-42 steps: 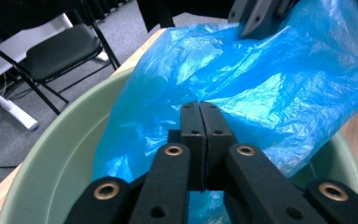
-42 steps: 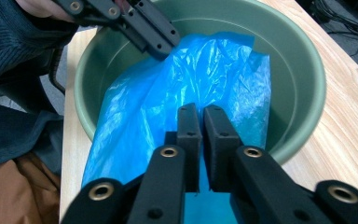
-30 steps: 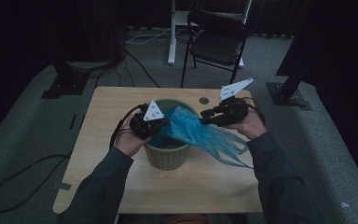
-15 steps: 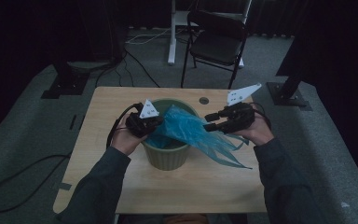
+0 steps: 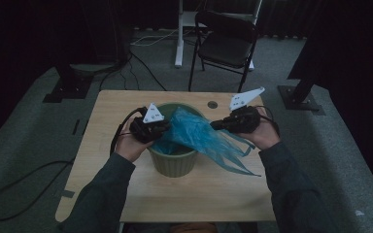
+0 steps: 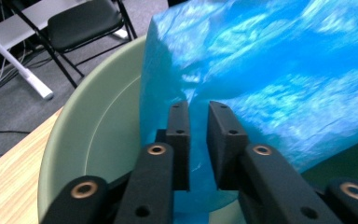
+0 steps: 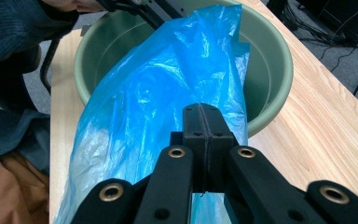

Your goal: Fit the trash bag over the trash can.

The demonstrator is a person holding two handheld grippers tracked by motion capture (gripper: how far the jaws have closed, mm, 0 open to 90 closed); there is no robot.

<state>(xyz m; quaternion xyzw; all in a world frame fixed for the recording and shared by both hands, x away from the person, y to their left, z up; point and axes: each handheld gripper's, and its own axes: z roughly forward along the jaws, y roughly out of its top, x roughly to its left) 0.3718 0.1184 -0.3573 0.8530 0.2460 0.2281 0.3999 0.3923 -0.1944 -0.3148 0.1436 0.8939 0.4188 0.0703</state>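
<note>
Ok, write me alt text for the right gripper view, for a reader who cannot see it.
The right gripper, its two black jaws pressed together, pinches a crinkled blue plastic bag that stretches away into a round green bin on a light wooden table. At the top edge, the other gripper and a dark sleeve reach the bin's far side.

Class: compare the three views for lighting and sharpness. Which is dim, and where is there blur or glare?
High view: dim, surroundings nearly black. Left gripper view: blue plastic bag smeared soft, jaws sharp. Right gripper view: bright and crisp, glossy highlights on the bag over the green bin.
</note>
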